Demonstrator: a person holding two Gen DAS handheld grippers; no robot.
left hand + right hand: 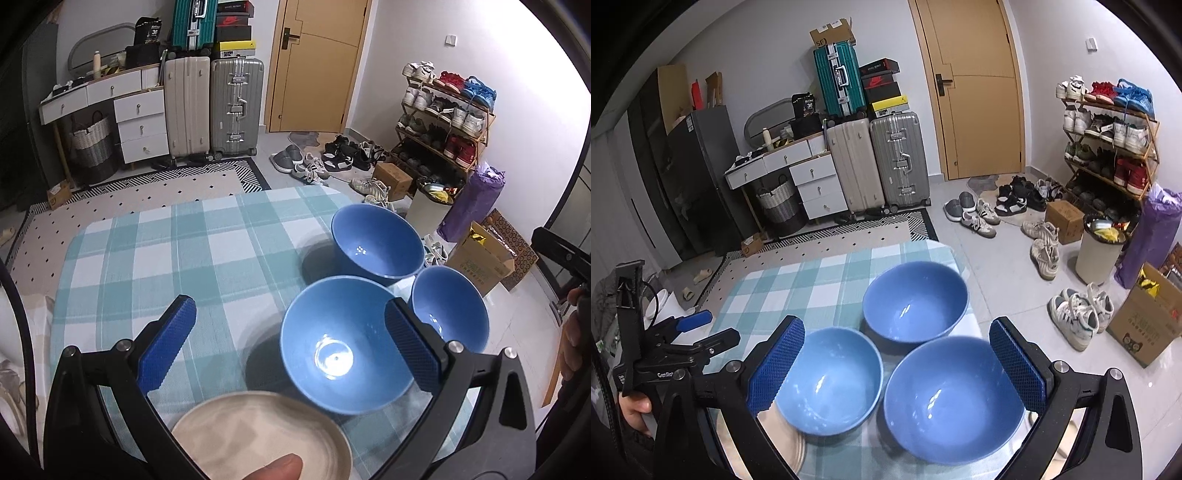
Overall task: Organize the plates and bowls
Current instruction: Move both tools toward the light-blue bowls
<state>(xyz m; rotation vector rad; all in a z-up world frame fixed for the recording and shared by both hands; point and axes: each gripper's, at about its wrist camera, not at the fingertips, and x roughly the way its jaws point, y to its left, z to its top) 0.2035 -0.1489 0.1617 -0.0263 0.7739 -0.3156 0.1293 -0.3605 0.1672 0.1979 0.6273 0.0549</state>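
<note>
Bowls: we see three blue bowls (916,301) clustered at table (147,251) edge beside beige plate (258,435); left gripper (291,339) and right gripper (895,360) hover wide, empty. Risk: a clumsy nudge tips one off.

Suitcases (879,162) and shoe rack (1108,147) flank a wooden door (975,88).

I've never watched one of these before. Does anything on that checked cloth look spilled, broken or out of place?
Nothing stands out. The three blue bowls sit upright, empty and separate, not stacked. The beige plate lies flat at the near edge. Both the left gripper and right gripper are open, holding nothing.
</note>
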